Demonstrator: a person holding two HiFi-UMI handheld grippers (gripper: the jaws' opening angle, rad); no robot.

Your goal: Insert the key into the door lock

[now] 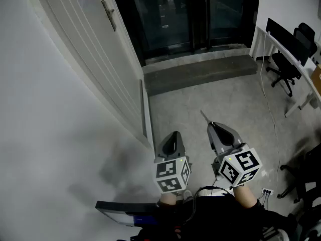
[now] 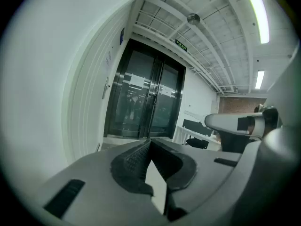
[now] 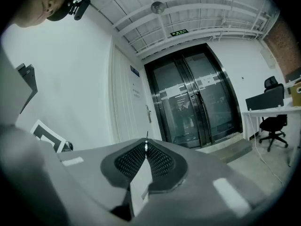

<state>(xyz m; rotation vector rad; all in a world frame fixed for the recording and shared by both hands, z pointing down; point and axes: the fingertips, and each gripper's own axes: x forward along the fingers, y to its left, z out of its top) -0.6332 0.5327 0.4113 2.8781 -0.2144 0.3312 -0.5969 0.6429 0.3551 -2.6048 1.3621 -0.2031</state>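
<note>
The head view is being taken from high up and tilted steeply down onto the floor, with the white door being kept at its left. Each gripper view is being taken from low down, close behind its own jaws, and aimed forward at the glass doors. Both sets of doors are being shared by all three views.

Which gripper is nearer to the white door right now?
Left. The left gripper, jaws shut and empty, is beside the near edge of the white door, not touching it. The right gripper, shut on the key, is farther right, on the left gripper's far side.
</note>
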